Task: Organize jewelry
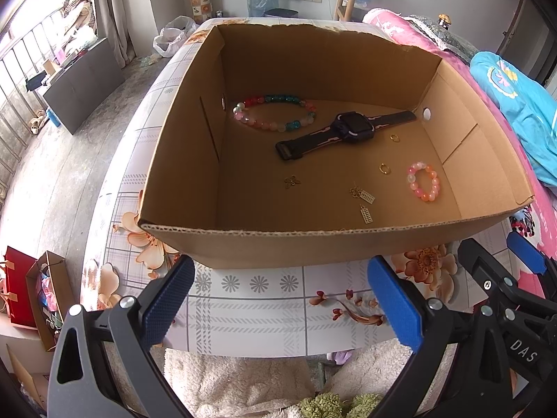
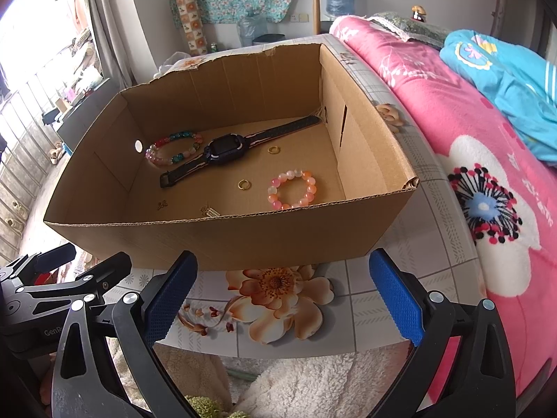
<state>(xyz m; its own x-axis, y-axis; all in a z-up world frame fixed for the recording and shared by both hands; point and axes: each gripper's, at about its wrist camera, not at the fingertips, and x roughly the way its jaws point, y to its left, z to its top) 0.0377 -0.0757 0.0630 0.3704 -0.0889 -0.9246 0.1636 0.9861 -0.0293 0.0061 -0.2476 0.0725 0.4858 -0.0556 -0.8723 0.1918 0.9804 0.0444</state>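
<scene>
Cardboard walls hold all the jewelry: the box (image 1: pixel 195 160) sits on a flower-print table (image 1: pixel 250 306), and every piece lies loose on its floor. A long bead bracelet (image 1: pixel 275 113) lies toward the far left corner, a dark watch (image 1: pixel 351 127) stretches from the far right corner toward the middle, and a small pink bracelet (image 1: pixel 423 181) lies near the right wall. Two gold rings (image 1: pixel 384 169) and a few flat gold charms (image 1: pixel 362 196) are scattered toward the near wall.

Both grippers hover outside the near wall, above the table's near edge. The left gripper (image 1: pixel 278 299) and the right gripper (image 2: pixel 278 299) are each spread wide and carry nothing.

This layout fits pieces already gathered into the box, or pieces waiting to be sorted out of it; I cannot tell which. Any reach inside has to clear the near wall and come down steeply. The rings and charms lie flat, so a pinch on them probably needs fingertips pressed to the cardboard; the bracelets offer easier bulk.
</scene>
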